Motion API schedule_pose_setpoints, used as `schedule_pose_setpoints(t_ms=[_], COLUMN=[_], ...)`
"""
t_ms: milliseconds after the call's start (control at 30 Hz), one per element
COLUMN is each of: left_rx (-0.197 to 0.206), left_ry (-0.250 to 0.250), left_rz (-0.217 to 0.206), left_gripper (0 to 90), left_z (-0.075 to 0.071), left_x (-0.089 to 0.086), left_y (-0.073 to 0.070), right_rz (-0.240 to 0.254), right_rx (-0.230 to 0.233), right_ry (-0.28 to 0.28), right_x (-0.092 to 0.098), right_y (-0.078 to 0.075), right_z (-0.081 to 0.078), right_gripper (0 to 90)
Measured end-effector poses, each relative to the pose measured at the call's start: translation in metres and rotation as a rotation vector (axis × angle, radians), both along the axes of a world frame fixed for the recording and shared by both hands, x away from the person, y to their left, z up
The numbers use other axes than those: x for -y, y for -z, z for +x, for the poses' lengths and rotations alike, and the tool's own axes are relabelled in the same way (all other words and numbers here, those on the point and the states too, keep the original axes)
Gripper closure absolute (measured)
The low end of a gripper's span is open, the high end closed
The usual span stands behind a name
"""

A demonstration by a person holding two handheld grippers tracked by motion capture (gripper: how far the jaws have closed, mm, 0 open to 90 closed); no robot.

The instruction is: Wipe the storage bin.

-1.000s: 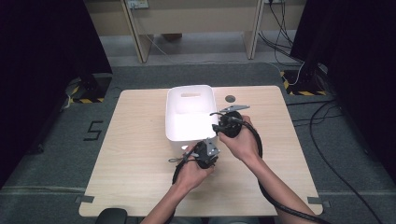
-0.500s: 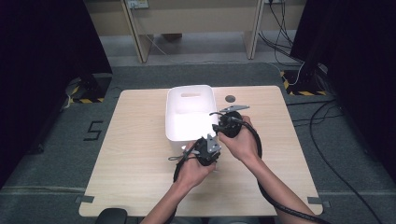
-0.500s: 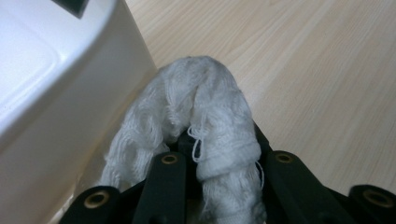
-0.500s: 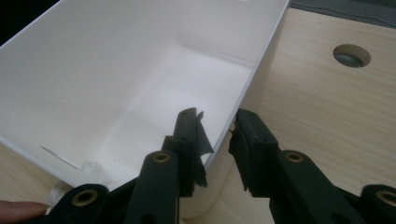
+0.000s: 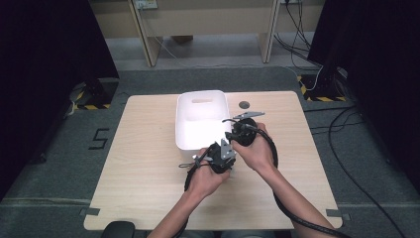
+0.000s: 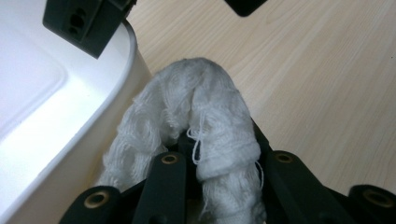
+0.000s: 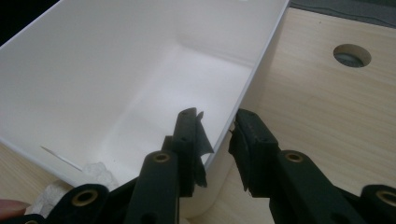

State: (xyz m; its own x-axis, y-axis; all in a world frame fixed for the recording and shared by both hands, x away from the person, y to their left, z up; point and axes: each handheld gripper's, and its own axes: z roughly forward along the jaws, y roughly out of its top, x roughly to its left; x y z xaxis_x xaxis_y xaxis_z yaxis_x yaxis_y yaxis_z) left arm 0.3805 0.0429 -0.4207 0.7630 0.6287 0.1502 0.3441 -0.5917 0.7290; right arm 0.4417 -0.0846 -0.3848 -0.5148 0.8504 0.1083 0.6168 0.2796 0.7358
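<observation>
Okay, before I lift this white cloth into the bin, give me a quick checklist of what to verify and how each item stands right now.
1. Left hand-held gripper clamped on the white cloth: ok.
2. Right hand-held gripper straddling the wall of the white bin to steady it: ok; whether the pads press, cannot tell.
3. Cloth raised above the bin rim: not ok, it sits beside the wall.
4. Bin floor free of clutter: ok.
5. Loose cloth end clear of the table: cannot tell.

White bin blocking mid-table, bare table left, small hole behind
</observation>
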Motion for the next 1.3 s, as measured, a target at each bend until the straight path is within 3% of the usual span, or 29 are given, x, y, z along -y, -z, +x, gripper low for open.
schedule_pose_setpoints(t_ms=[300,767,1067,1300], left_rx=[0.044,0.031,0.008,0.02], left_ry=[0.002,0.012,-0.01,-0.035], left_rz=[-0.01,-0.002,-0.057,-0.071], left_gripper=[75.3,74.8,74.4,74.3], left_z=[-0.004,-0.008,-0.019,-0.032], left_x=[-0.001,-0.005,-0.026,-0.049], left_y=[-0.01,-0.013,-0.017,-0.025], right_rz=[0.0,0.004,0.01,0.012], right_rx=[-0.001,-0.002,0.027,0.013], right_ry=[-0.003,-0.008,0.015,0.018], right_x=[0.0,0.0,0.002,-0.002], right_y=[0.0,0.0,-0.005,-0.005], right_z=[0.0,0.001,0.003,0.005], right_gripper=[71.1,68.3,60.5,59.6])
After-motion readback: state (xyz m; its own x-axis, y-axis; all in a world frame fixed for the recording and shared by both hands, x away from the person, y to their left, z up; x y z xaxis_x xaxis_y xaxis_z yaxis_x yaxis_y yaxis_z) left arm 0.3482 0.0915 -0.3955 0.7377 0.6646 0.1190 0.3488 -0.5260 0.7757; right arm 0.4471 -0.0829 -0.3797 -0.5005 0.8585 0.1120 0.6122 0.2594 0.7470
